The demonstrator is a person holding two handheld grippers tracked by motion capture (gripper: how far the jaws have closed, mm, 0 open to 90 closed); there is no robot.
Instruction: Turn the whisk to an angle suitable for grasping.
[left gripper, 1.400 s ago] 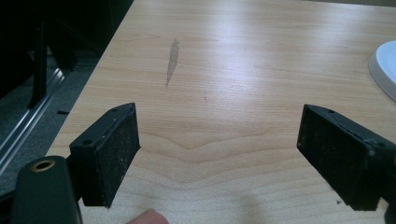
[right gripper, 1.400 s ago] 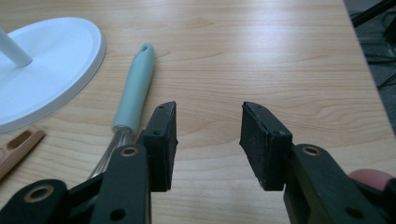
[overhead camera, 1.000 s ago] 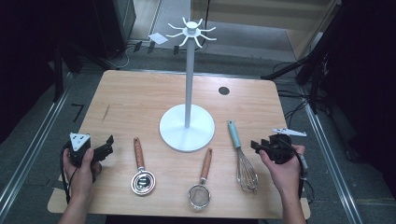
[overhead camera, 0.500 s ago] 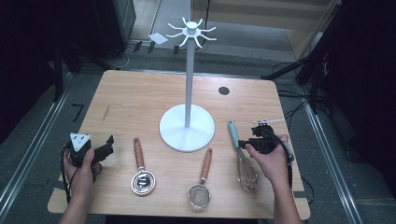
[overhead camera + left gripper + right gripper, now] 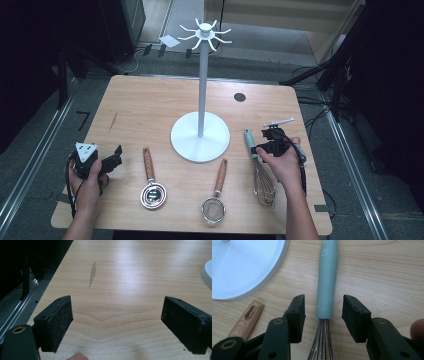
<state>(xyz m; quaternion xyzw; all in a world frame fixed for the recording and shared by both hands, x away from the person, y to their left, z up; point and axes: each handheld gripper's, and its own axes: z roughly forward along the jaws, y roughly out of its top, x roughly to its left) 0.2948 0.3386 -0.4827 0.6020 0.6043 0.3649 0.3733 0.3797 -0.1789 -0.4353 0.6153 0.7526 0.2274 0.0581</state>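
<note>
High view first: we see a wooden counter [image 5: 150, 110] with a white hook stand [image 5: 201, 135] at its middle, its round base resting on the wood and its pole rising to a crown of hooks. Along the near side lie 3 utensils: a wood-handled measuring scoop [image 5: 151, 185] at the left, a small wood-handled strainer [image 5: 216, 197] in the middle, and a whisk [image 5: 257, 167] with a pale green handle at the right, just beside the stand's base.

Our right tool [image 5: 264, 146] sits over the whisk where the handle meets the wires, held in the right hand [image 5: 282, 165]. Its jaws have just been closing, and the whisk's handle is between them. In the right gripper view we see the right tool [image 5: 324, 315] straddling the lower end of the green handle [image 5: 327, 280], with a gap of bare wood on each side, so the pads [image 5: 297, 315] do not press on it; the jaws stand at a middling width. The whisk lies flat on the counter, its wires running back toward us under the tool. The stand's base and the slotted end of the strainer's handle [image 5: 247, 318] show to the left in that view.

Our left tool [image 5: 111, 161] rests at the counter's left edge in the left hand [image 5: 87, 182], well apart from the scoop. In the left gripper view its jaws stand wide with bare wood between them [image 5: 117, 315].
</note>
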